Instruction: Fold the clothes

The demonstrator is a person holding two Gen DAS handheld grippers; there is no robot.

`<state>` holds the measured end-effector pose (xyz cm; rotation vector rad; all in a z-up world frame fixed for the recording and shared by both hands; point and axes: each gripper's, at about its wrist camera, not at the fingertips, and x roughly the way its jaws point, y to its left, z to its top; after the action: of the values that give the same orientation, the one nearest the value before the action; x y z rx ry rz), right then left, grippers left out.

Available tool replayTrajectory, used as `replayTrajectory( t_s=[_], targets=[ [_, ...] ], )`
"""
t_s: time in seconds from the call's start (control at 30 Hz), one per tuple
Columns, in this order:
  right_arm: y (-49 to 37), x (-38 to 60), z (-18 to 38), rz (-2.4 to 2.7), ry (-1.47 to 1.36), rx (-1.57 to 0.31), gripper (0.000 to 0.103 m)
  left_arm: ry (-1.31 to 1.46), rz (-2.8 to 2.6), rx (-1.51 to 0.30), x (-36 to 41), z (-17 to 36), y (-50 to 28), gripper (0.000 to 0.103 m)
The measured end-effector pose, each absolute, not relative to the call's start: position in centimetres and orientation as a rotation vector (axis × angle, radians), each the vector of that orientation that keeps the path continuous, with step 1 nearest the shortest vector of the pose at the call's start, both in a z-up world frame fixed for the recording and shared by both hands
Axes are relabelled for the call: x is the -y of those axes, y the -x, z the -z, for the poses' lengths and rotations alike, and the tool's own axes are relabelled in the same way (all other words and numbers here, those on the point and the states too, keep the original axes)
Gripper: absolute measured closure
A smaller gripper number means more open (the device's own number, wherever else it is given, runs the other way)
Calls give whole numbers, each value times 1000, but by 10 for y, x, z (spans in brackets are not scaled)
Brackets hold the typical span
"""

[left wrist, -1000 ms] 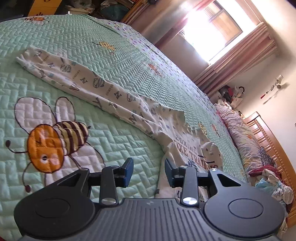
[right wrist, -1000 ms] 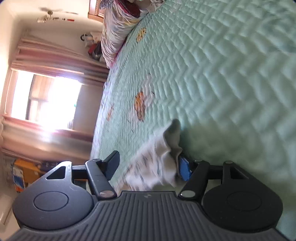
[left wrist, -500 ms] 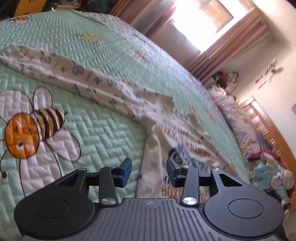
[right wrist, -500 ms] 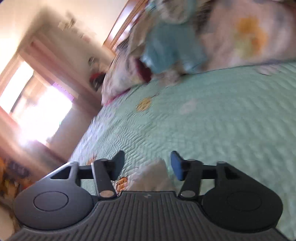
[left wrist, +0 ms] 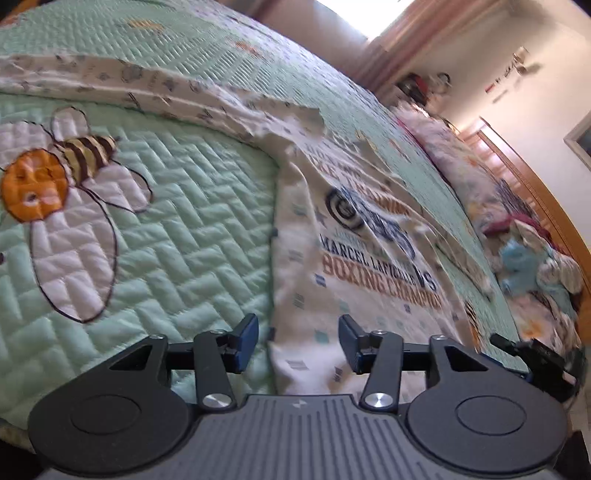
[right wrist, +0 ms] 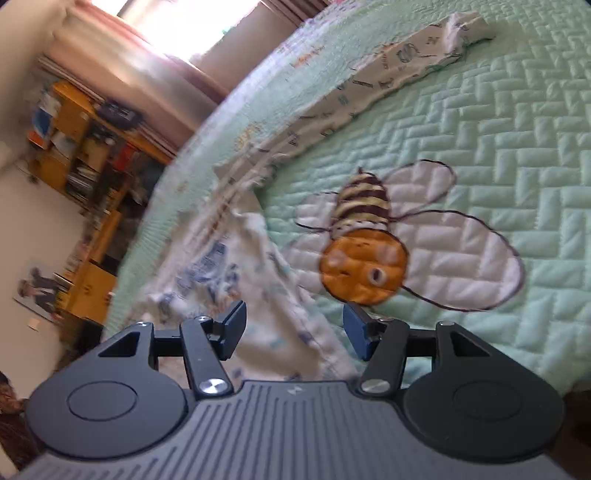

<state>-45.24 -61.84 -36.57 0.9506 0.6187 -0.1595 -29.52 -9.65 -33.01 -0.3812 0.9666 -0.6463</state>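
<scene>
Spread across a green quilt (left wrist: 177,229), a white printed shirt (left wrist: 354,266), front up, boxing lettering legible in the left wrist view. At far left of that view, an embroidered bee (left wrist: 55,177) on the quilt; next, one long sleeve (left wrist: 147,86) stretched out flat toward the left above the bee. Low in the middle, the left gripper (left wrist: 298,345), jaws opening, hem of the shirt lying between them but not touching the pads (blue, set well apart). Farther right, a pillow (left wrist: 465,173) and a heap of clothes (left wrist: 532,258) by a wooden headboard (left wrist: 535,188).

In the right wrist view, at left, orange shelving (right wrist: 85,147) against the wall and a bright window (right wrist: 192,29) above. Toward the middle, the shirt's body (right wrist: 229,266) blurred, its edge running down between the pads of the right gripper (right wrist: 295,332), jaws parted and clamping nothing, cloth merely lying below them. To the right, the bee (right wrist: 369,251) again, close beside the shirt's edge, and at upper right the sleeve's cuff (right wrist: 461,26) flat on the quilt (right wrist: 517,129).
</scene>
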Motion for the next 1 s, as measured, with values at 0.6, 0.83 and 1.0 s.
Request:
replayTrajectory(
  t_s=[0.6,0.83,1.0],
  targets=[
    [494,614,404,29,-1253,-633,73,793,673,-1122,75,379,282,69],
    [495,605,411,45,-1269,-636,91,785,630,-1144,82,386,289,100],
    [506,595,387,42,-1271,-580,93,810,636,-1080,73,356,305,102]
  ],
)
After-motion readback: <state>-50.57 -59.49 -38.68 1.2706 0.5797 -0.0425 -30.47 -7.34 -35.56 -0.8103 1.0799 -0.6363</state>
